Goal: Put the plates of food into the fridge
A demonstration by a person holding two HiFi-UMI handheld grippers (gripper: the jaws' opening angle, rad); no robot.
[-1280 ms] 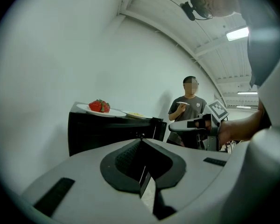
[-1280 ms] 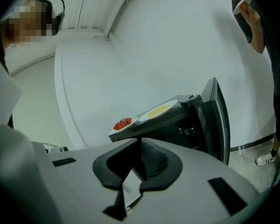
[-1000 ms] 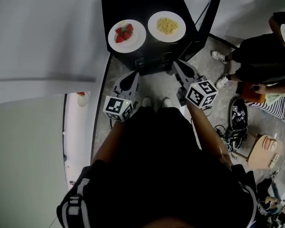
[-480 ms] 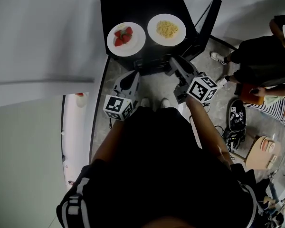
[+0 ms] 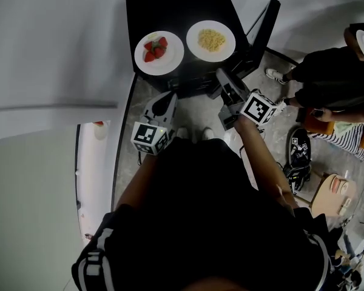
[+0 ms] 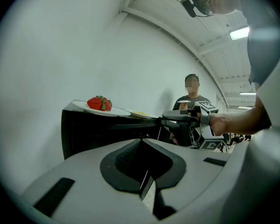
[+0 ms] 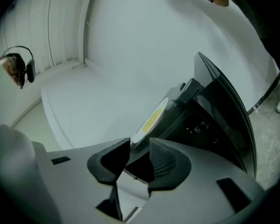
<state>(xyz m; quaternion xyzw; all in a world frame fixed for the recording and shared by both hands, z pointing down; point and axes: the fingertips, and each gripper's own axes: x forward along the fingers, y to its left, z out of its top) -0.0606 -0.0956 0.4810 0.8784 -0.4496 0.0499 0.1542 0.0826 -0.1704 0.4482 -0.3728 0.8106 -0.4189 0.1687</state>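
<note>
Currently, the step in hand is the approach to the first pickup: both plates sit on the fridge top, and none is inside yet.

Head view. Black fridge [image 5: 170, 8] with its fridge door [image 5: 264, 29] open at the right. On top, side by side and apart, are the strawberry plate [image 5: 164, 66] at left and the noodle plate [image 5: 195, 50] at right. The right gripper [image 5: 223, 77] reaches near the noodle plate's front rim. The left gripper [image 5: 170, 96] hangs lower, before the fridge front. A wall [image 5: 54, 53] stands close at left and a bystander [image 5: 333, 71] at right. Bare floor [image 5: 200, 111] lies straight ahead.

Left gripper view. Fingers [image 6: 126, 160] clenched together on nothing.

Right gripper view. Fingers [image 7: 164, 160] released, having just been opening. The noodle plate's rim [image 7: 141, 133] runs slantwise toward the gap, and no pad presses it.

Next move, as judged: square the gap to the rim, slide on, clamp, lift level, then swing clear of the door edge into the compartment.
</note>
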